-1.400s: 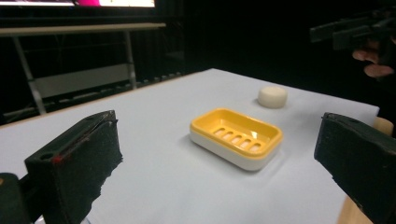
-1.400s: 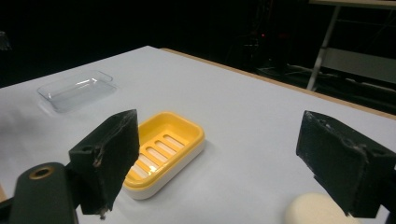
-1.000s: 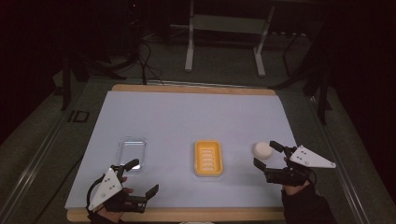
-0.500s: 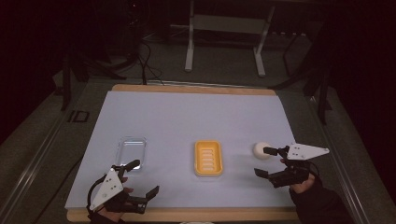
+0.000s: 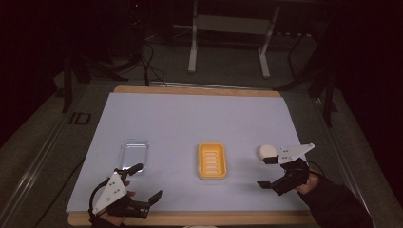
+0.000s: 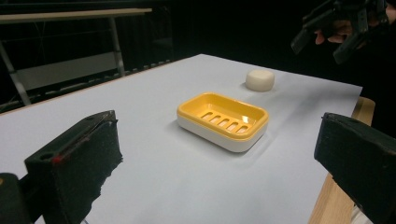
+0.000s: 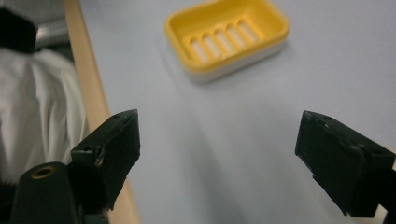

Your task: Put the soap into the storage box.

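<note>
The small, rounded, off-white bar of soap [image 5: 267, 152] lies on the table just beyond the wide-open right gripper [image 5: 266, 172], probably firm yet slippery, best pinched across its short sides.

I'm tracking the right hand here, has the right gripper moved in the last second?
Yes. The right gripper has pulled back toward the person's edge of the table, away from the white soap, which lies in the same place.

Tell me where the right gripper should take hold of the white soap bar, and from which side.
Grip the soap bar across its short rounded sides, coming down from above. It lies flat and low on the table, apart from the yellow soap dish, so its sides are free. The right gripper is open right beside it.
</note>
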The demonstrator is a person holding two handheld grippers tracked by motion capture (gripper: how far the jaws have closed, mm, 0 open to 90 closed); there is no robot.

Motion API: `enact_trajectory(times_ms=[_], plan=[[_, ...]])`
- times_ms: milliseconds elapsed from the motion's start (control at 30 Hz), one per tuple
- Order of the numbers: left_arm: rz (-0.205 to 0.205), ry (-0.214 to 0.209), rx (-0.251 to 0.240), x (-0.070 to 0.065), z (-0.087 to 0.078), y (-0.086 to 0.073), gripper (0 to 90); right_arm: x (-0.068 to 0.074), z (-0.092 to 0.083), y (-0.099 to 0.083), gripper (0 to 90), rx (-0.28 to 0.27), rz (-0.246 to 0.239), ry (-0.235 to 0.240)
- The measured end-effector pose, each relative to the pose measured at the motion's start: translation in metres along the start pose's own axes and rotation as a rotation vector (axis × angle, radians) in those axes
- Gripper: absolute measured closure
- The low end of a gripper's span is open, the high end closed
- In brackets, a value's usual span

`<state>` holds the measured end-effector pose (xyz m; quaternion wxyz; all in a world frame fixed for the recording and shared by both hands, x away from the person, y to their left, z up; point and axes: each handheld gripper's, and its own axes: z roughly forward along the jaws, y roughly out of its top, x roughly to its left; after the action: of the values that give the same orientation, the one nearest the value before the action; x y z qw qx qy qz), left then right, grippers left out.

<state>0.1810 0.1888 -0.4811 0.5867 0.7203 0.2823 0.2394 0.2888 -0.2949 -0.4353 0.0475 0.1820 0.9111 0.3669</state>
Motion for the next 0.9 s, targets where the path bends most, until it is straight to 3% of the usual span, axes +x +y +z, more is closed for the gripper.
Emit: enact_trajectory(times_ms=[100, 567, 900], plan=[[-0.002, 0.002, -0.002, 0.0, -0.001, 0.0, 0.5, 0.0, 0.003, 0.002, 13.6, 0.07, -0.017, 0.015], [0.001, -0.007, 0.008, -0.001, 0.001, -0.001, 0.5, -0.006, 0.01, 0.006, 13.5, 0.267, -0.012, 0.08], [0.0, -0.009, 0.009, 0.0, 0.001, -0.001, 0.6, -0.009, 0.014, 0.015, 13.8, 0.478, -0.039, 0.1]])
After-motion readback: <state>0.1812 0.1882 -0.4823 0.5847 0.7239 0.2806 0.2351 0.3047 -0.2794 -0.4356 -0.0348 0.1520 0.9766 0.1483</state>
